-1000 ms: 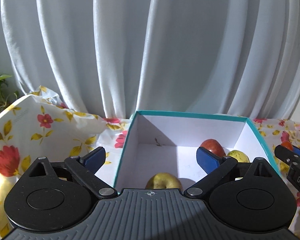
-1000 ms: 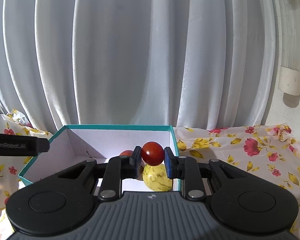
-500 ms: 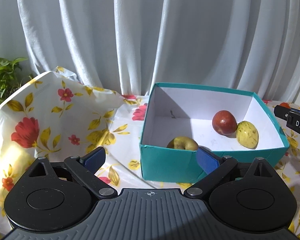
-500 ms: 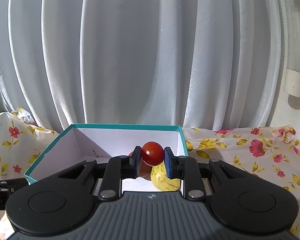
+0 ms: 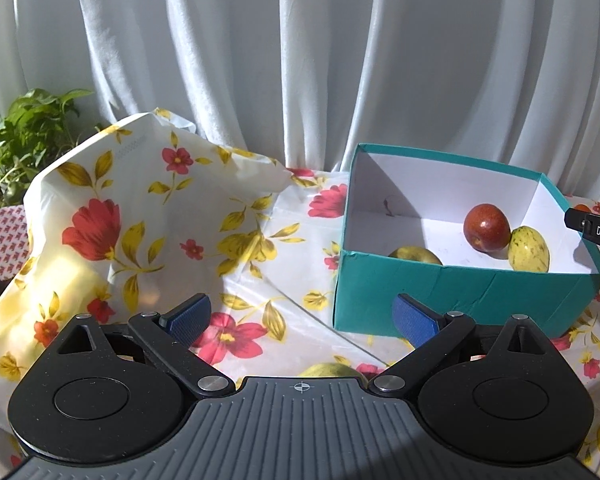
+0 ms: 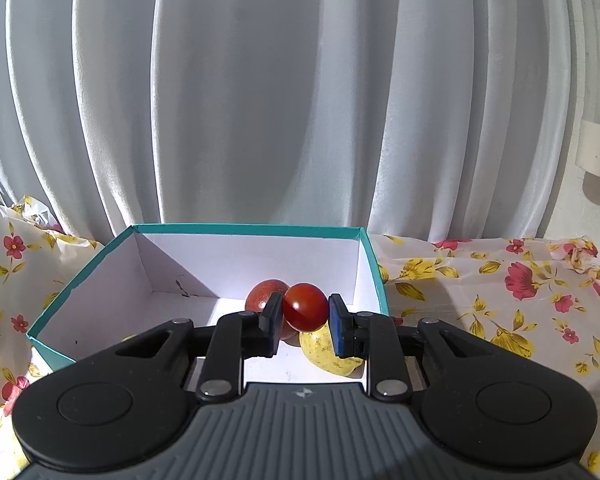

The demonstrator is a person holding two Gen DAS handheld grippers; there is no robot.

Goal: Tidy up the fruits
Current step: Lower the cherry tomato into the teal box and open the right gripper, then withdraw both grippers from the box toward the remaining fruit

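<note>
My right gripper (image 6: 305, 316) is shut on a small red tomato (image 6: 305, 306), held just above the near right part of the teal box (image 6: 204, 230). Under it lie a dark red fruit (image 6: 264, 294) and a yellow-green fruit (image 6: 324, 350). In the left wrist view the box (image 5: 452, 284) stands to the right with the dark red fruit (image 5: 486, 227), the yellow-green fruit (image 5: 528, 250) and a yellowish apple (image 5: 414, 255) inside. My left gripper (image 5: 302, 320) is open and empty over the floral cloth, left of the box. A green fruit (image 5: 332, 370) lies on the cloth, half hidden behind its body.
The floral tablecloth (image 5: 120, 208) bulges up high at the left. A green plant (image 5: 24, 140) stands behind it. White curtains hang close behind the table. A white tube (image 6: 598, 152) is fixed to the wall at far right. The right gripper's tip (image 5: 592, 230) reaches over the box's right rim.
My left gripper has drawn back and to the left, out from over the box; a green fruit on the cloth has come into view. The right gripper has sunk slightly with the tomato.
</note>
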